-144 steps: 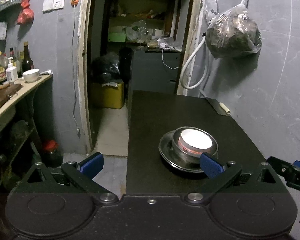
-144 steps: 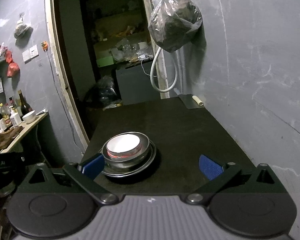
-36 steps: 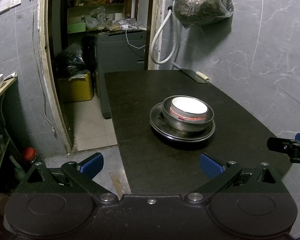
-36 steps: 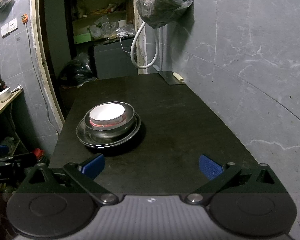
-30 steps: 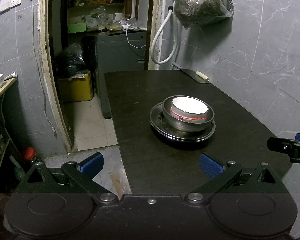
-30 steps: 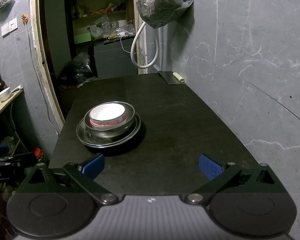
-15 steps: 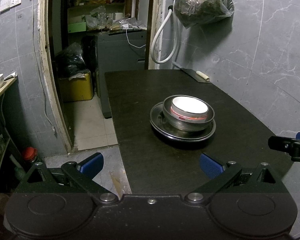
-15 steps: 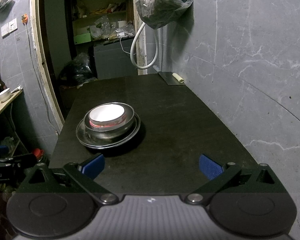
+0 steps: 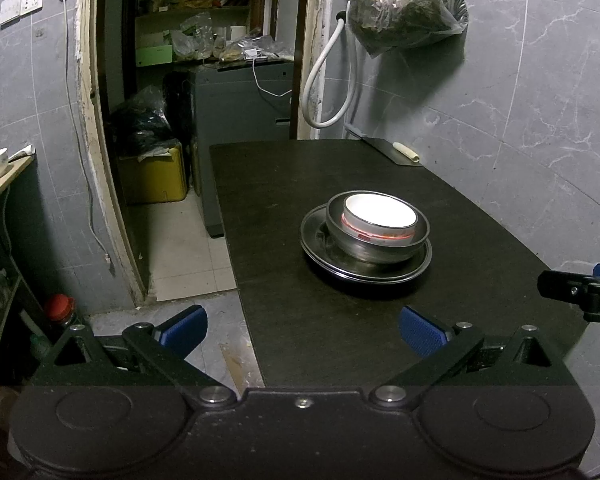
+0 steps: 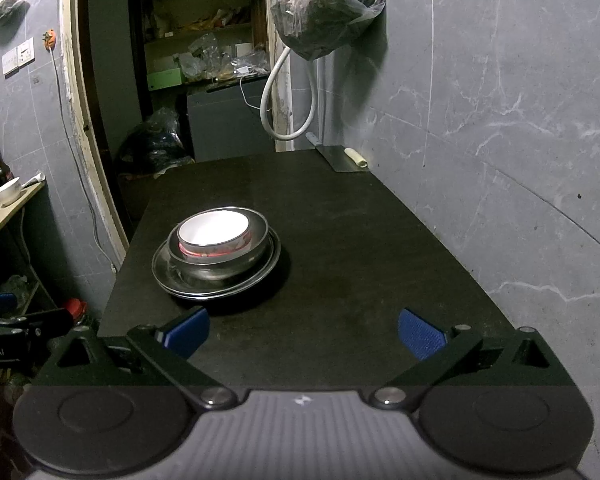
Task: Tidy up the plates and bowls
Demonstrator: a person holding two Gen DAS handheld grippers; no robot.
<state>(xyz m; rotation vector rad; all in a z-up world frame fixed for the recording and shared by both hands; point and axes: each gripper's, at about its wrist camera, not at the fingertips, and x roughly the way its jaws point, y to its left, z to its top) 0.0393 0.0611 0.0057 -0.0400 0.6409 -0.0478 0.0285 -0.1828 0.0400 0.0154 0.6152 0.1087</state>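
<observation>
- We see the white bowl (image 9: pixel 379 212) with a red band low on its side nested inside a steel bowl (image 9: pixel 380 240), and that bowl stands on a stack of steel plates (image 9: pixel 324 250); the same stack shows in the right wrist view with the white bowl (image 10: pixel 214 229), steel bowl (image 10: pixel 220 264) and steel plates (image 10: pixel 172 276).
- We find the stack on the black desk (image 9: pixel 340 332), toward its middle, nearer the open edge than the wall; nothing else touches it.
- Our left gripper (image 9: pixel 302 330) is spread wide with nothing between its blue pads (image 9: pixel 420 330); it hangs at the near end of the desk, well short of the stack, one finger out over the floor.
- Our right gripper (image 10: pixel 302 332) is likewise wide and empty, over the near part of the desk (image 10: pixel 340 300), the stack ahead and to its left, apart from both fingers.
- At the far corner of the desk we see a cleaver (image 10: pixel 340 158) lying flat beside the wall.
- Above it a plastic bag (image 9: pixel 404 4) of dark stuff hangs on the grey wall, with a white hose (image 9: pixel 328 80) looping beneath.
- Beyond the desk we see a doorway into a cluttered storeroom, with a yellow box (image 9: pixel 154 176) on its floor.
- On the left a shelf carries a small white cup (image 10: pixel 8 191).
</observation>
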